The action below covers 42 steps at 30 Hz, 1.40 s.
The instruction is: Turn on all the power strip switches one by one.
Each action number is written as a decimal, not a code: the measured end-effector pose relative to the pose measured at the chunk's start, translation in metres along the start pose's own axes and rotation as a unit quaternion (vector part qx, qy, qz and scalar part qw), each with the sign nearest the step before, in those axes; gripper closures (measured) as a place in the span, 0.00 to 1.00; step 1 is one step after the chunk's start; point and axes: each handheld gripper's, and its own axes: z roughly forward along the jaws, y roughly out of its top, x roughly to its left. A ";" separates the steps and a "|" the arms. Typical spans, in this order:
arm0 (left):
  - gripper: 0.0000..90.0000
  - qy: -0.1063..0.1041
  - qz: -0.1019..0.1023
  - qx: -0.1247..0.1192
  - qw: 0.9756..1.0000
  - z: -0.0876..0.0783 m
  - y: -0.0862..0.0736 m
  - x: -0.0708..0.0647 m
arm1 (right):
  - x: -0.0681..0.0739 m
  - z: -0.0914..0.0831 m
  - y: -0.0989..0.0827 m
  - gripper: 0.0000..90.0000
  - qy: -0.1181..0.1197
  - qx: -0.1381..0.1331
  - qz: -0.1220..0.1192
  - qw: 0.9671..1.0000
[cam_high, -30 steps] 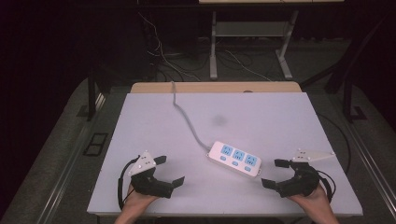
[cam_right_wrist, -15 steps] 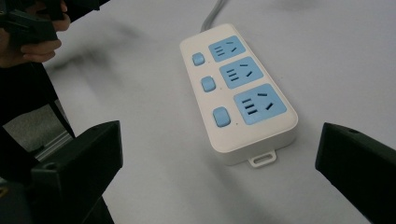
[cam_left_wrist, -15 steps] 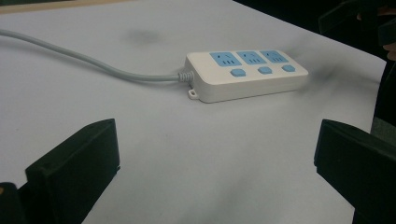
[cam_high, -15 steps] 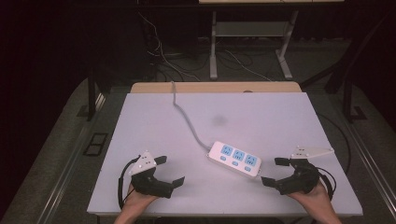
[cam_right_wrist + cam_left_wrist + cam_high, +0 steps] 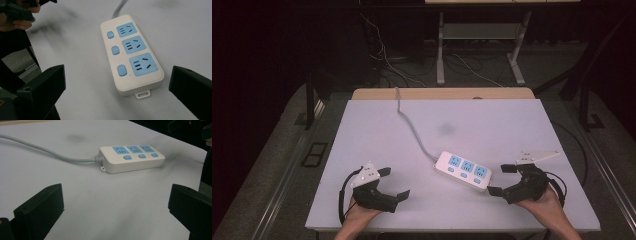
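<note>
Jaws spread wide, the right gripper [image 5: 505, 180] has slid in from the table's [image 5: 362, 130] right edge to the power strip's [image 5: 463, 170] near end, seemingly lining up a grasp; the left gripper [image 5: 396, 183], also open, waits well apart, unmoved.

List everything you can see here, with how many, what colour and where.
Power strip: one, white with three blue sockets and three blue buttons, flat on the table, right of centre toward the near edge.
Cord: one, grey, from the strip across the table over the far edge.
Table: one, white top.
Smudge: one, dark, mid-table.
Floor cables: several, light, beyond the table.
Left gripper: one, black, near-left, jaws open.
Right gripper: one, black, near-right beside the strip, jaws open.
</note>
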 end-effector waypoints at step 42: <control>0.00 -0.004 -0.001 0.003 1.000 0.002 -0.001 0.000 | 0.001 0.037 0.042 0.16 0.034 0.117 -0.070 0.990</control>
